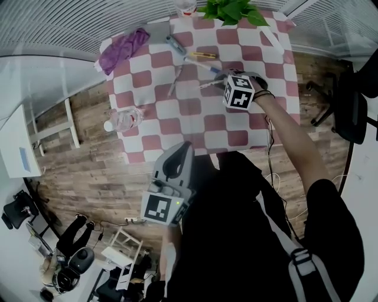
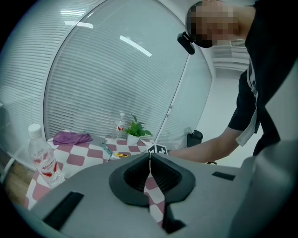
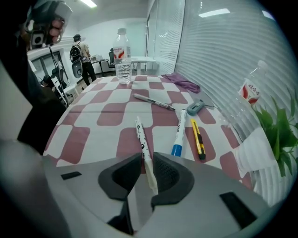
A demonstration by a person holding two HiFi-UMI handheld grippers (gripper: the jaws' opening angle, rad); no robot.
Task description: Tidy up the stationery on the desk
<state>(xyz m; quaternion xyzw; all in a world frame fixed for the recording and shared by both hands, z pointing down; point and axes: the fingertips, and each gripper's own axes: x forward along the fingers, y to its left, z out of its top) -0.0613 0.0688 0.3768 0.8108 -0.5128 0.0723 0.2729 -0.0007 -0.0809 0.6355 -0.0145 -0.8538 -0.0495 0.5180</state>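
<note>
My right gripper [image 3: 146, 158] is over the checked tablecloth [image 3: 107, 114], shut on a white pen with black print [image 3: 141, 137] that sticks out ahead of the jaws. In the head view that gripper [image 1: 220, 81] is at the table's right middle. Just beyond lie a white marker with a blue cap [image 3: 178, 135], a yellow utility knife [image 3: 198, 138], a grey pen [image 3: 153, 102] and a grey-teal tool [image 3: 195, 107]. My left gripper [image 1: 184, 147] is held off the table's near edge, shut on nothing; in its own view the left gripper [image 2: 150, 158] looks over the table.
A purple cloth [image 1: 121, 48] lies at the far left corner. A water bottle [image 1: 121, 120] stands at the left edge, another bottle [image 1: 186, 6] and a potted plant [image 1: 233, 10] at the far edge. A black chair [image 1: 348, 106] stands right of the table.
</note>
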